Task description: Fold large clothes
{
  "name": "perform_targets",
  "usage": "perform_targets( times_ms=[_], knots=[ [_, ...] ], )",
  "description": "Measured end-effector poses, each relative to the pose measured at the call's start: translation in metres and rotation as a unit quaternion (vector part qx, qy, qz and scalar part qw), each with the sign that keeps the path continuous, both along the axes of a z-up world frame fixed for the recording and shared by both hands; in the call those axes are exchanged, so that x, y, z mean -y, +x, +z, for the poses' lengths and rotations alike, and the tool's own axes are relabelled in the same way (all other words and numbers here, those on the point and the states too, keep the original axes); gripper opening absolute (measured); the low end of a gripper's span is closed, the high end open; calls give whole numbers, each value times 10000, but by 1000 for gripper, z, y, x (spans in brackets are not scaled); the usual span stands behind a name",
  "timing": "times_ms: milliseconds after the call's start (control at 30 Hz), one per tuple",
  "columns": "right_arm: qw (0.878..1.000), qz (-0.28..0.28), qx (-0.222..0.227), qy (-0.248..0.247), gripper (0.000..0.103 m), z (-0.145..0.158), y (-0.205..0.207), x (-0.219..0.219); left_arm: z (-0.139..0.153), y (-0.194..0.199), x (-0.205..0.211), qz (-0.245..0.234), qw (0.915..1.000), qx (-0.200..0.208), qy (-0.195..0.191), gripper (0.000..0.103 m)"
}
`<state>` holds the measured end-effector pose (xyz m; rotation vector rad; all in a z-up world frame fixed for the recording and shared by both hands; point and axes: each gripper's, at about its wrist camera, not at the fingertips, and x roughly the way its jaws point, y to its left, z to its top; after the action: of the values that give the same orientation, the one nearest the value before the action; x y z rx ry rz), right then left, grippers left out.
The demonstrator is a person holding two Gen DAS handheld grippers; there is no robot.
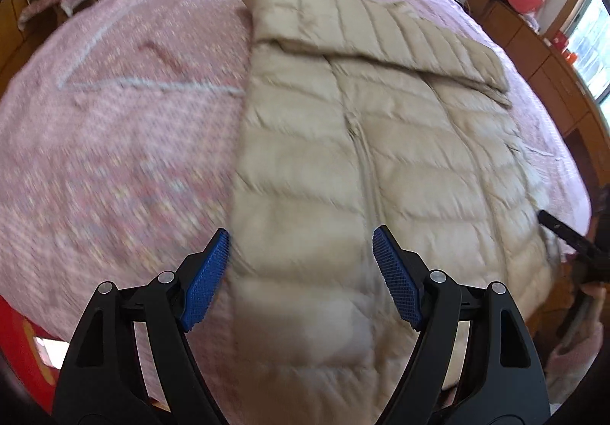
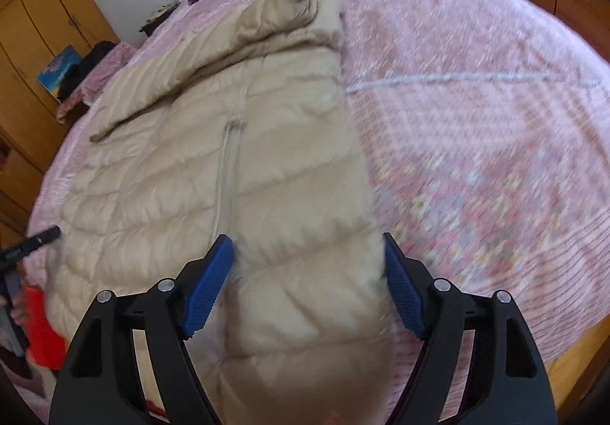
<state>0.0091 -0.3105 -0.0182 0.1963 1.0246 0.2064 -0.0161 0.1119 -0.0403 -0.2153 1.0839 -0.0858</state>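
- Left gripper (image 1: 301,245) and right gripper (image 2: 307,251): both released, nothing clamped.
- Beige quilted down jacket (image 1: 362,142) is puffy, slick (likely): shallow pinch slips.
- Pink patterned bedspread (image 1: 133,119) could get pinched along.

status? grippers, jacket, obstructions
Left gripper open, right gripper open, nothing held. Beige puffer jacket flat on pink bedspread, sleeve folded across. Nothing in the way.
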Motion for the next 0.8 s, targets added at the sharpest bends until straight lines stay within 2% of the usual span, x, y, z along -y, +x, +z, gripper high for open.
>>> perform_targets(
  times_ms=[200,400,467,667,700,800],
  knots=[
    [9998,191,2,113,77,-5,-7,-6,-5,-15,14,-197,9998,26,-41,77],
    [9995,297,47,4,77,-12,-12,-13,-20,-7,21,-204,9998,-20,75,79],
    [9994,337,87,-7,74,-11,-14,-17,-19,-8,24,-221,9997,31,89,77],
    [9987,414,283,107,43,-3,-20,-21,-11,-12,24,-374,9992,147,-47,38],
    [9985,413,300,176,39,-1,-20,-21,-8,-14,22,-414,9989,169,-150,27],
    [9978,427,431,285,29,9,-26,-19,3,-19,25,-522,9983,255,-84,18]
  ],
)
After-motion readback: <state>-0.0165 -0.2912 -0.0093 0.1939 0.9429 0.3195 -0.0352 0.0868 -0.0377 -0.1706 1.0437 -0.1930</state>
